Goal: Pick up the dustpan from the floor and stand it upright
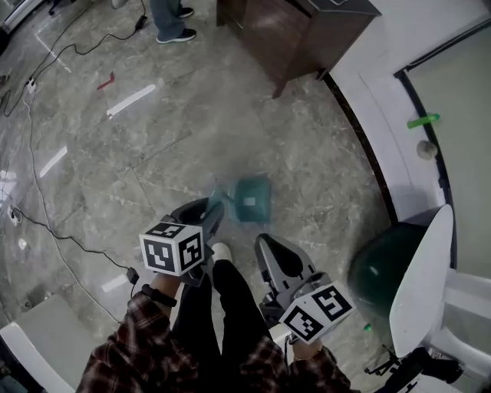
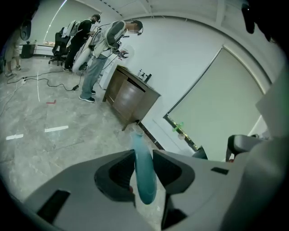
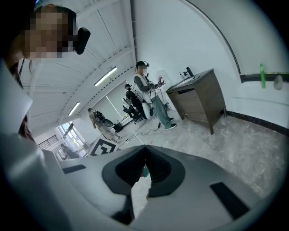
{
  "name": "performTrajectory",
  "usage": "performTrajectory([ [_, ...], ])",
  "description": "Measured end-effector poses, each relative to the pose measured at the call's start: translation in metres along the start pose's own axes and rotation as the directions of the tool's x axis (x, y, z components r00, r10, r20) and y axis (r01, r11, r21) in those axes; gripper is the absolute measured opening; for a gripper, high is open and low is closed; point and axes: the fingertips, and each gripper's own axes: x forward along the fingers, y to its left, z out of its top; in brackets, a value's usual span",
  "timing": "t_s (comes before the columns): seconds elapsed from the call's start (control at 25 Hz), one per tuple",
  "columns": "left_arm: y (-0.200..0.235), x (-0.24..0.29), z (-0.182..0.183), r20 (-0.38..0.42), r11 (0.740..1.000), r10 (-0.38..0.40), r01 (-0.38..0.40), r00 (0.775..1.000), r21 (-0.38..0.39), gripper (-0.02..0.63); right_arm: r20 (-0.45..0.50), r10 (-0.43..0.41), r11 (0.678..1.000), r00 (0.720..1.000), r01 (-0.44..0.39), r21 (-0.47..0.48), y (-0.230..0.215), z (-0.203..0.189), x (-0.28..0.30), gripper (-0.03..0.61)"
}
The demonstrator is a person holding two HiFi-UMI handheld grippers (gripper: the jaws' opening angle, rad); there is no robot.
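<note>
Caught the dustpan point(image 1: 249, 198) only as a teal smear in the head view, up off the grey stone floor point(image 1: 153, 146) just beyond the left gripper point(image 1: 211, 209); could not tell upright from tilted through that blur. Got the clear answer in the left gripper view instead: found the dustpan's handle point(image 2: 143, 173) lodged between the parted jaws, pressed by a pad on either side, rounded end nearest the lens, and could not see the pan itself past the handle's far tip. Found the right gripper point(image 1: 265, 242) lower and nearer the body in the head view, apart from the dustpan, jaws unreadable from above. Read them in the right gripper view: tips closed together, gripping nothing, with just a sliver of teal in the slit, too small to name. Picked out the dark wooden cabinet point(image 3: 198, 97) whole in the gripper views, clipped by the frame edge from overhead. Saw standing people point(image 2: 97, 58) in both gripper views; got only legs and shoes point(image 1: 173, 23) from the head view.
</note>
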Motion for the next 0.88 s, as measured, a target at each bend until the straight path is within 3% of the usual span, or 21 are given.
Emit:
performTrajectory([
  [0.32, -0.041, 0.037, 0.002, -0.018, 0.997, -0.077, 0.077, 0.997, 0.027, 0.121, 0.008, -0.033, 0.999, 0.999, 0.033, -0.001, -0.019, -0.006, -0.015, 0.011],
  [0.6, -0.034, 0.034, 0.008, -0.007, 0.998, -0.043, 0.044, 0.999, 0.044, 0.121, 0.000, -0.030, 1.000, 1.000, 0.030, 0.000, -0.026, -0.008, -0.022, 0.011],
  [0.88, -0.035, 0.021, 0.013, 0.001, 0.988, -0.021, 0.021, 1.000, 0.154, 0.121, -0.002, -0.019, 1.000, 1.000, 0.019, -0.004, -0.026, -0.008, -0.021, 0.011],
])
